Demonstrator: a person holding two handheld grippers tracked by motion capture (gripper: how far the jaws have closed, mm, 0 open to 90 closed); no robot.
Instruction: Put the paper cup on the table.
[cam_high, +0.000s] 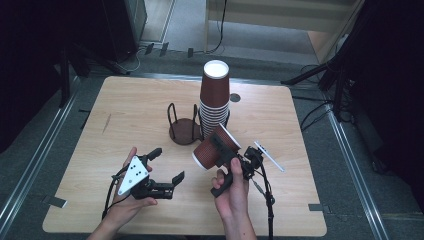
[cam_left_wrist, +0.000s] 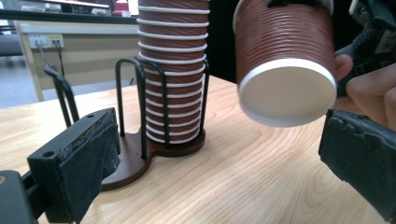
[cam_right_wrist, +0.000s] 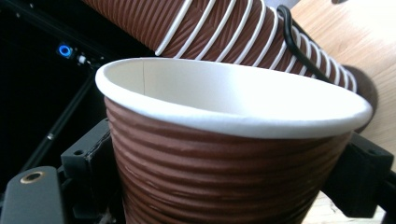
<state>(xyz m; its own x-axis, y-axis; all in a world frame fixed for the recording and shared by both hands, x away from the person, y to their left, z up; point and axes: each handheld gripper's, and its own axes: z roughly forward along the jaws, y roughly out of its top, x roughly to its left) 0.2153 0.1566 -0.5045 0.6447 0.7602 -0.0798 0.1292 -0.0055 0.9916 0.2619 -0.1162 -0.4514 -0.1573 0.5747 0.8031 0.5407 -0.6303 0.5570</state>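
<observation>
My right gripper is shut on a brown ribbed paper cup, held tilted above the table with its white base toward the left. The same cup sits between the jaws in the right gripper view, its white rim up. In the left gripper view that cup hangs at upper right, base facing the camera. A tall stack of upturned brown cups stands in one side of a black wire double holder; the other side is vacant. My left gripper is open near the front left, holding nothing.
A white pen-like object lies on the wooden table right of the held cup. A small round grommet sits near the table's back. Cables and stand legs lie on the floor beyond the table.
</observation>
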